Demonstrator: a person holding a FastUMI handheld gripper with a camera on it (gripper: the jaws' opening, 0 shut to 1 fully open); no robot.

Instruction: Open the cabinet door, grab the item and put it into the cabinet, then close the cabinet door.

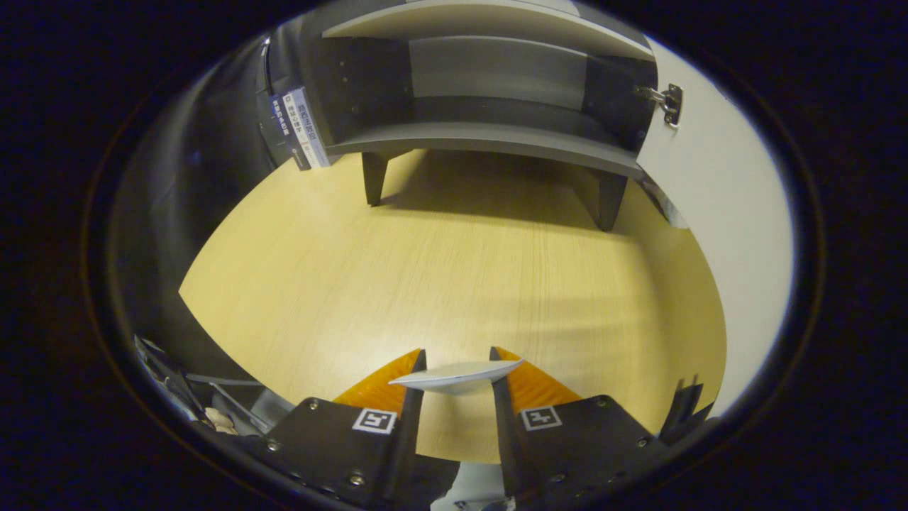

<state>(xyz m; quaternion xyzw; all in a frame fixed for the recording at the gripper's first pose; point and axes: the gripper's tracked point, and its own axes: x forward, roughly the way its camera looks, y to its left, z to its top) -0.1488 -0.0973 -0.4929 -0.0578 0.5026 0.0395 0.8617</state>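
the tool (pixel 456 363) is clamped on a thin white dish (pixel 454 375), held flat between both fingers above the wooden surface (pixel 454 270). beyond, the grey cabinet (pixel 489 135) stands open, its white door (pixel 716 213) swung right.

The gripper (pixel 457 355) hangs above the table (pixel 454 270), its two fingers pressed against both ends of a thin white item (pixel 454 376).
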